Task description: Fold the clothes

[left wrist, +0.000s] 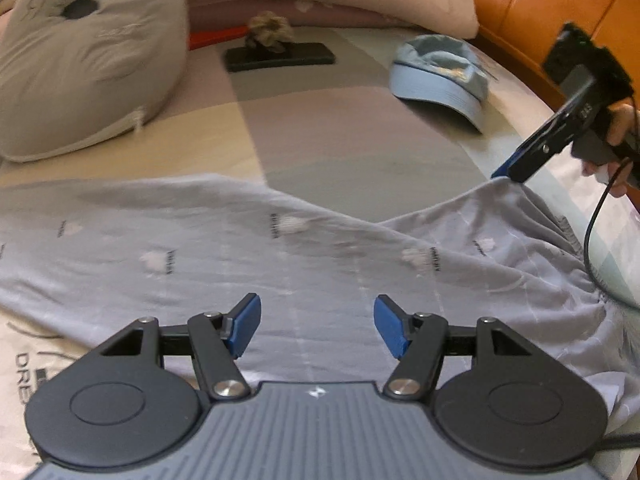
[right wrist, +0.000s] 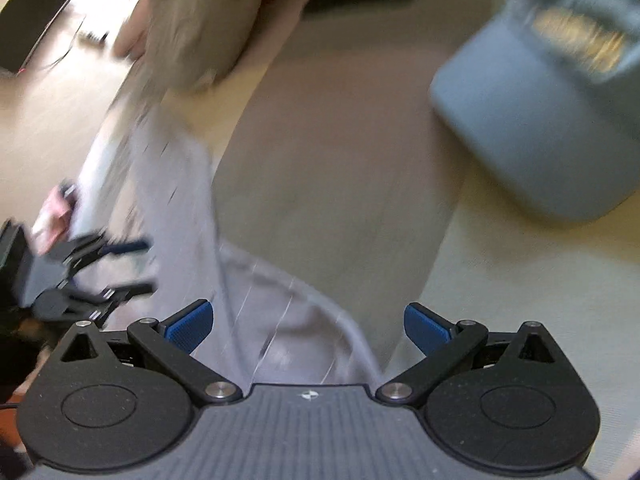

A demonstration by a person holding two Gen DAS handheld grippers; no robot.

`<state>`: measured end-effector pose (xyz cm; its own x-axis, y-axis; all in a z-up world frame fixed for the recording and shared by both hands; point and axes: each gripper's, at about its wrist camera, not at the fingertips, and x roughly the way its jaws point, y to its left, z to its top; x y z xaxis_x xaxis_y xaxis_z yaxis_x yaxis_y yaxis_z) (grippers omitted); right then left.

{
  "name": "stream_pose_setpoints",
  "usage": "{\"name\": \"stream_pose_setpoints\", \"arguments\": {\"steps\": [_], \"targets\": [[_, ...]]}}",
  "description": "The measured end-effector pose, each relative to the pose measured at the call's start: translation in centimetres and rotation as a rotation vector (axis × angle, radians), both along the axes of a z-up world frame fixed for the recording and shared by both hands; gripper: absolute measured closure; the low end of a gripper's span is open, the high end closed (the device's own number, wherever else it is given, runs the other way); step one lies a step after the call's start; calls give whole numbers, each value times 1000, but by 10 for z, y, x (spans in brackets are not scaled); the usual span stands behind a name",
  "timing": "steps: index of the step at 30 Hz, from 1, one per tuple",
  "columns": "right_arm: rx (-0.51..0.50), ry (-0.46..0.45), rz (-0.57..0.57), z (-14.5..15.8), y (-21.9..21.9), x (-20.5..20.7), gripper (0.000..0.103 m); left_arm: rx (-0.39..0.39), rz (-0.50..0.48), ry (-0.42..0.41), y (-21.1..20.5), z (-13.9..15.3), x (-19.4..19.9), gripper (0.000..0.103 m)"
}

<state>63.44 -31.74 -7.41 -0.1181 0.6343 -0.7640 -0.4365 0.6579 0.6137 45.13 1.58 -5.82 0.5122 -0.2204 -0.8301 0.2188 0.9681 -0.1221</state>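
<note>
Left wrist: left claw [left wrist: 317, 326] released, hovering over grey garment [left wrist: 240, 248] spread on bed [left wrist: 340, 140]; right claw [left wrist: 505, 172] at 3 o'clock, tip at garment's raised edge; cap [left wrist: 440, 76] at 1 o'clock. Right wrist: right claw [right wrist: 308, 330] released, garment [right wrist: 288, 340] between pads, blurred.

We hold the left gripper [left wrist: 317, 326] angled down, jaws apart, nothing between the pads. Right gripper [right wrist: 308, 330] also pitched down, jaws spread wide, pads not pressing anything. Our right hand [left wrist: 618, 136] wraps its handle, cable trailing below.
</note>
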Motion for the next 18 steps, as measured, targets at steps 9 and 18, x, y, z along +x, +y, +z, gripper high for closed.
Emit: {"name": "stream_pose_setpoints", "arguments": {"steps": [9,18], "targets": [[140,153,109,-28,13,17,0,-18,-42,9,-25,-3,13,39],[158,263,182,-29,-12,5,0,-26,-80,5,-31,-1,19,39]]}}
